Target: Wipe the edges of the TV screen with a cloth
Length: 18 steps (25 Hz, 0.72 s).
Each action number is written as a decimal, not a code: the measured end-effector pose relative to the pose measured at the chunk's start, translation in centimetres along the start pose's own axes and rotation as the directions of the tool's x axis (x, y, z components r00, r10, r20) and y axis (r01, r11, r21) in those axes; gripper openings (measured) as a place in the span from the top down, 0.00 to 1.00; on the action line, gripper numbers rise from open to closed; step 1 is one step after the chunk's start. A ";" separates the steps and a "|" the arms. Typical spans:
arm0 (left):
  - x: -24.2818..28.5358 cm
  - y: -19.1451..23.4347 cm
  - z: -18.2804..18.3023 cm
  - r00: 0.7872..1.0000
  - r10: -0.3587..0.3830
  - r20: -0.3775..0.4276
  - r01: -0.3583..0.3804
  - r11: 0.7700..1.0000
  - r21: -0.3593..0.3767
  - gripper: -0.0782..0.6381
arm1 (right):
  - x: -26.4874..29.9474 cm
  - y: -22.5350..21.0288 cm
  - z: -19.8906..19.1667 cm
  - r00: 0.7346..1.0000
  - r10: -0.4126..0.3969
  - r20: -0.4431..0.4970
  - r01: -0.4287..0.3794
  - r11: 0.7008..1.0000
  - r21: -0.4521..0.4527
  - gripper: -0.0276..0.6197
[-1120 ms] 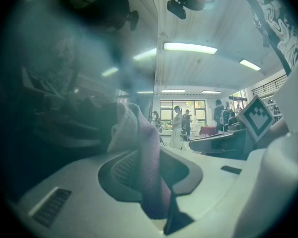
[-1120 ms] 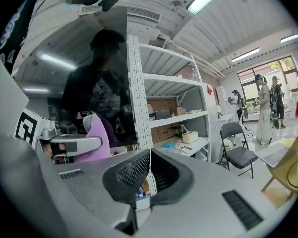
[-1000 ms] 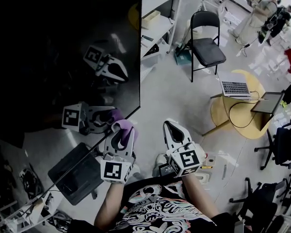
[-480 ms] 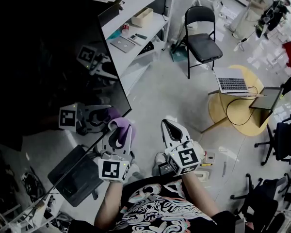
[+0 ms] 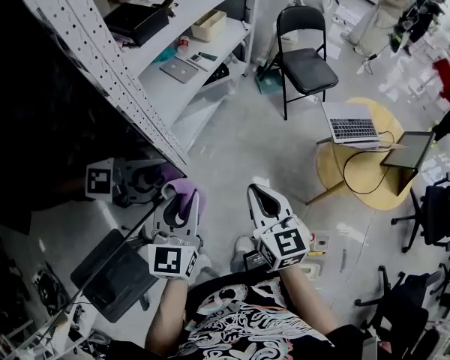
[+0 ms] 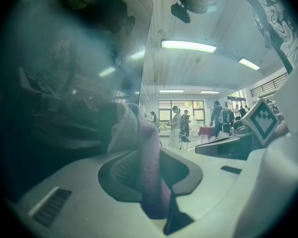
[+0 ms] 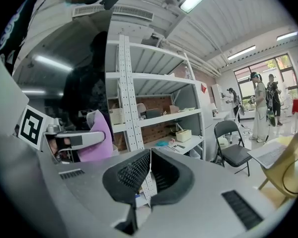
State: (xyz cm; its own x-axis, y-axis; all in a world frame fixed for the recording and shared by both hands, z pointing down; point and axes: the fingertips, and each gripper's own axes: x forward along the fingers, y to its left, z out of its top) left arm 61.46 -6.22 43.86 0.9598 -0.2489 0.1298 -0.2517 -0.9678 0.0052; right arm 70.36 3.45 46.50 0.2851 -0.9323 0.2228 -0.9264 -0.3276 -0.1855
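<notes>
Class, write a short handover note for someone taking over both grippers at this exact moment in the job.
Left gripper: shut on the purple cloth, which sits at the corner of the TV screen, against its edge.
Right gripper: shut, empty, held beside the left one, off the screen.
Done: the views do not show how much edge has been wiped.
Left: probably run the cloth along the screen's edges.

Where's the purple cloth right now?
In the head view's lower left, the purple cloth sits in the jaws of the left gripper, by the dark TV screen.
</notes>
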 end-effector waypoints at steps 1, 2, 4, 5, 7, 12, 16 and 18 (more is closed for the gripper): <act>0.3 -0.3 0.1 1.000 -0.002 0.001 0.002 1.000 0.000 0.75 | -0.1 -0.4 0.0 1.000 -0.002 0.001 0.002 1.000 0.002 0.91; 0.6 -0.6 0.1 1.000 -0.004 0.002 0.004 1.000 0.000 0.75 | -0.3 -0.7 -0.1 1.000 -0.002 0.001 0.002 1.000 0.004 0.91; 1.0 -0.8 0.2 1.000 -0.004 0.002 0.004 1.000 0.001 0.75 | -0.3 -1.2 -0.2 1.000 -0.003 0.000 0.003 1.000 0.001 0.91; 1.2 -0.8 0.2 1.000 -0.002 0.004 0.002 1.000 0.001 0.75 | -0.3 -1.5 -0.2 1.000 -0.004 0.000 0.004 1.000 -0.002 0.91; 1.6 -0.7 0.3 1.000 0.005 0.010 -0.005 1.000 -0.001 0.75 | -0.2 -2.1 0.0 1.000 -0.004 0.003 0.004 1.000 -0.006 0.91; 2.5 -1.1 0.1 0.999 0.027 0.019 -0.027 1.000 0.000 0.75 | -0.7 -4.4 -0.2 1.000 -0.012 0.001 0.012 1.000 0.005 0.91; 3.1 -1.8 0.0 0.999 0.034 0.015 -0.034 0.999 0.012 0.75 | -1.1 -4.9 -0.2 1.000 0.006 0.000 -0.006 1.000 0.011 0.91; 4.0 -2.2 0.1 0.999 0.031 0.019 -0.032 0.999 0.017 0.75 | -1.3 -4.9 -0.2 1.000 0.019 -0.002 -0.019 1.000 0.009 0.91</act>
State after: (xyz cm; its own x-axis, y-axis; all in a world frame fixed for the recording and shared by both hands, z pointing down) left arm 65.86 -5.11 44.24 0.9536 -0.2799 0.1108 -0.2799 -0.9599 -0.0162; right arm 74.50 6.31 47.35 0.2672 -0.9380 0.2207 -0.9295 -0.3113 -0.1978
